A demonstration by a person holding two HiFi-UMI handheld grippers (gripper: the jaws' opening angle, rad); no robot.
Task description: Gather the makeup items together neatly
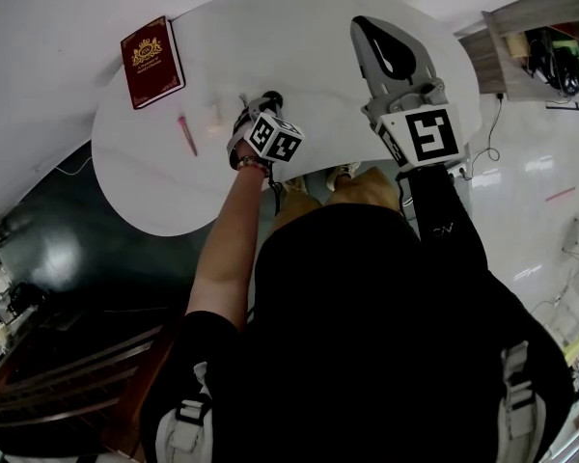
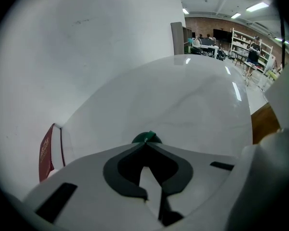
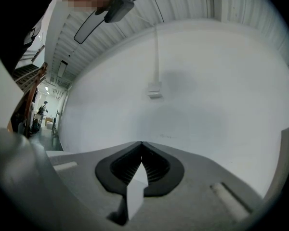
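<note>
Left gripper (image 1: 258, 102) reads closed near the table's (image 1: 314, 51) middle; small green thing (image 2: 146, 137) right at its tips, can't tell if pinched; red case (image 1: 151, 61) at far left edge, pink pencil (image 1: 187, 134) just beside it; right gripper (image 1: 367, 25) closed, empty, over far edge.

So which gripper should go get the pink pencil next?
Left, probably. The left gripper is close to the pink pencil; the right gripper is much farther off, across the table. Both are shut.
</note>
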